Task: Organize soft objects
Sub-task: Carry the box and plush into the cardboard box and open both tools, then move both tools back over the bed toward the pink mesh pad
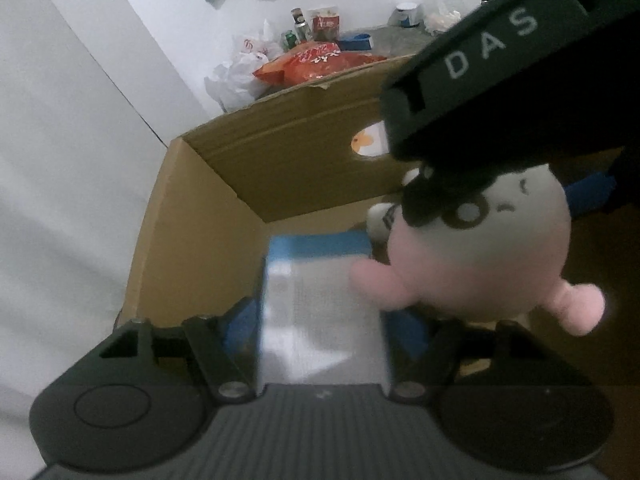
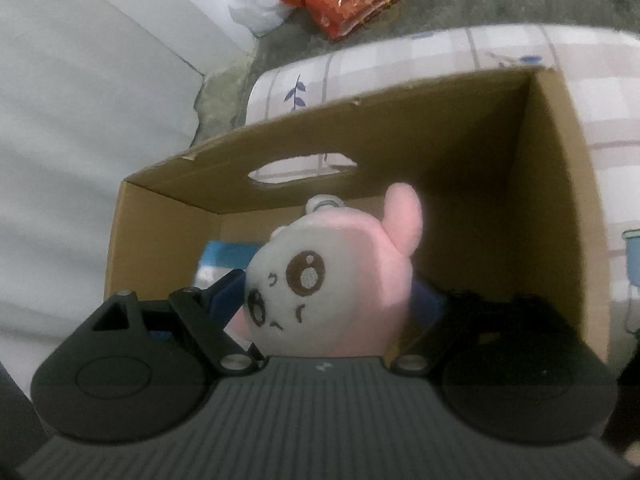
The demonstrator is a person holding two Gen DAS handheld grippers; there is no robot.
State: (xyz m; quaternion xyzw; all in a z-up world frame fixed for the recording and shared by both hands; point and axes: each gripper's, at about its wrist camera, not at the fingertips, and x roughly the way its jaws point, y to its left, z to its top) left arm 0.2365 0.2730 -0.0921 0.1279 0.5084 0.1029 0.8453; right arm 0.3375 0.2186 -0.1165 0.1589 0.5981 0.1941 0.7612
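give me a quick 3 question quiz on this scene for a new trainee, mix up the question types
1. True or false: the cardboard box has a handle cutout in its far wall.
2. What is between the fingers of the right gripper?
a) an orange snack bag
b) a pink and white plush toy
c) a white plastic bag
3. Short answer: what sits between the fingers of the left gripper?

Key: 1 true. 2 b. 3 a blue and white pack.
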